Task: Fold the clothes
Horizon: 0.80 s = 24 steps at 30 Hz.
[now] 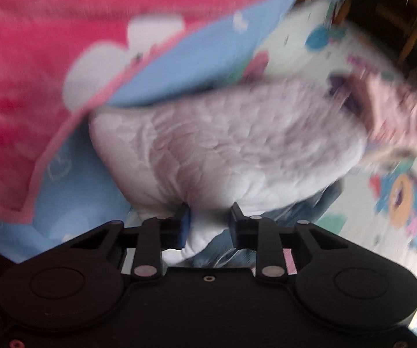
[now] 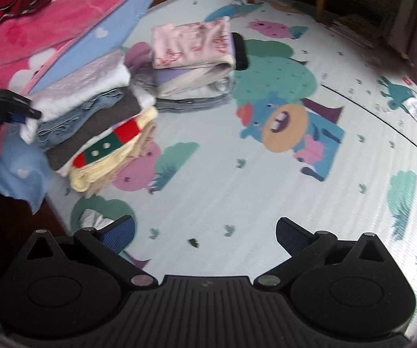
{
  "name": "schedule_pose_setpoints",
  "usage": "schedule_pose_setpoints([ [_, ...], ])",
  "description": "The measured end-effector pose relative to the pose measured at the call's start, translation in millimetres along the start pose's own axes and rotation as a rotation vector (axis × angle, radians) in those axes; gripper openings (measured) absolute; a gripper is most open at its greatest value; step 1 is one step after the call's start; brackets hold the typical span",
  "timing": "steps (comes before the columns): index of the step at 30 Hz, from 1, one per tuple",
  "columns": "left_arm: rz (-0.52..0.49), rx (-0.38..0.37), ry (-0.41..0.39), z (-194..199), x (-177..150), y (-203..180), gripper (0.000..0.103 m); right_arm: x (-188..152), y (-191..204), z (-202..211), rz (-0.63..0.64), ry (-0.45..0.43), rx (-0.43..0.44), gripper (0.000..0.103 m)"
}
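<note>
Left gripper (image 1: 208, 220) pinched on corner of white quilted garment (image 1: 223, 142) topping nearer pile (image 2: 92, 121) on play mat (image 2: 223, 174); right gripper (image 2: 205, 232) spread, empty. Probably soft, light, floppy; best taken at edges.

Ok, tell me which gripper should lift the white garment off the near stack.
Left. The left gripper already pinches the white garment edge; the right gripper hangs open over bare play mat.

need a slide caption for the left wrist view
Left claw closed on the edge of the white quilted garment atop the stack, pink blanket behind.
</note>
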<state>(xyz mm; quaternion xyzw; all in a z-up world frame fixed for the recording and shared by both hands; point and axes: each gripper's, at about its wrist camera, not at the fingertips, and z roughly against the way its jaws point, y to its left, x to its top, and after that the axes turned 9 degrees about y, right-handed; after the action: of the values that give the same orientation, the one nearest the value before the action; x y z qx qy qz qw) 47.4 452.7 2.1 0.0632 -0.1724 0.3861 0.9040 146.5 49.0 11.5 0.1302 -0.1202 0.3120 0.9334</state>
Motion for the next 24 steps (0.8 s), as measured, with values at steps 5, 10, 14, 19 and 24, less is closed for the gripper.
schedule_pose_setpoints([
  [5, -0.011, -0.148, -0.207, 64, 4, -11, 0.022, -7, -19, 13, -0.027, -0.026, -0.021, 0.103],
  [10, -0.099, -0.312, -0.329, 122, -5, -49, 0.021, -15, -33, 27, -0.025, -0.05, -0.048, 0.103],
  [14, -0.242, -0.442, -0.351, 159, -28, -101, 0.021, -25, -56, 36, -0.046, -0.048, -0.076, 0.103],
  [19, -0.551, -0.598, -0.372, 194, -76, -180, 0.021, -40, -101, 62, -0.127, -0.09, -0.097, 0.103],
  [24, -0.867, -0.739, -0.244, 196, -147, -251, 0.022, -66, -169, 90, -0.239, -0.11, -0.158, 0.103],
])
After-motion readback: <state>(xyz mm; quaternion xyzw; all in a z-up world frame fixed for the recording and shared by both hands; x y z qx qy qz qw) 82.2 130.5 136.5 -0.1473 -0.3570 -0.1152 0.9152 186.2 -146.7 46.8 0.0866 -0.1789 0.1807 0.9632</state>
